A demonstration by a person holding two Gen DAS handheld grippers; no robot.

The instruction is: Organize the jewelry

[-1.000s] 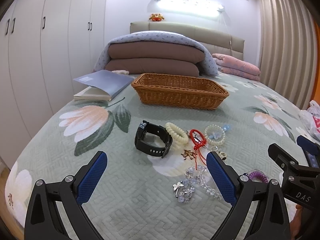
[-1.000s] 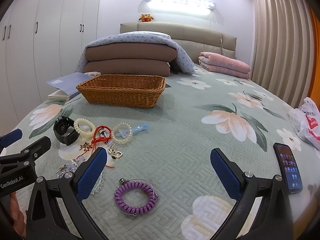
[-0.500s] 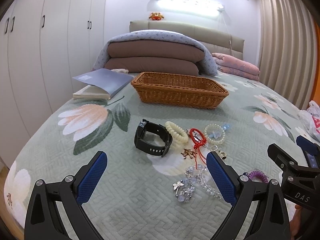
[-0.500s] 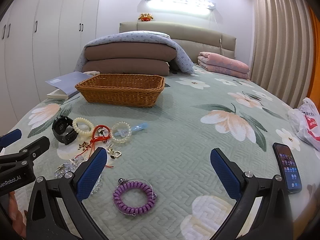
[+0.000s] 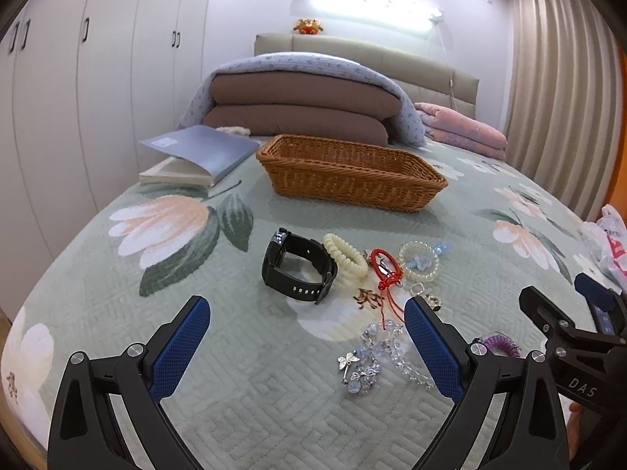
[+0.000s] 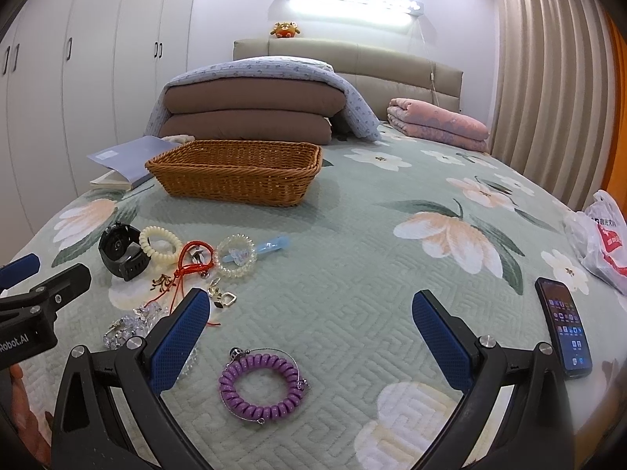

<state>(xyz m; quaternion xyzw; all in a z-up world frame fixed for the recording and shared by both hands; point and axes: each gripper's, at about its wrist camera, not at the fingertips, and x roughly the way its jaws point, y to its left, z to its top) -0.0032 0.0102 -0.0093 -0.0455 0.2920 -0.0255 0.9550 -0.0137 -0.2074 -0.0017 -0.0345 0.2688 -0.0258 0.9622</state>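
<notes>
Jewelry lies on the green floral bedspread: a black watch, a cream coil bracelet, a red cord charm, a clear bead bracelet, a crystal bracelet and a purple coil bracelet. An empty wicker basket stands behind them; it also shows in the right wrist view. My left gripper is open and empty, just short of the watch. My right gripper is open and empty, over the purple bracelet.
A grey-blue book lies left of the basket. Folded brown and pink bedding is stacked at the headboard. A phone and a plastic bag lie at the right edge. White wardrobes line the left side.
Both grippers have drifted slightly; the view has shifted a little. Nothing was taken hold of and the jewelry has not moved.
</notes>
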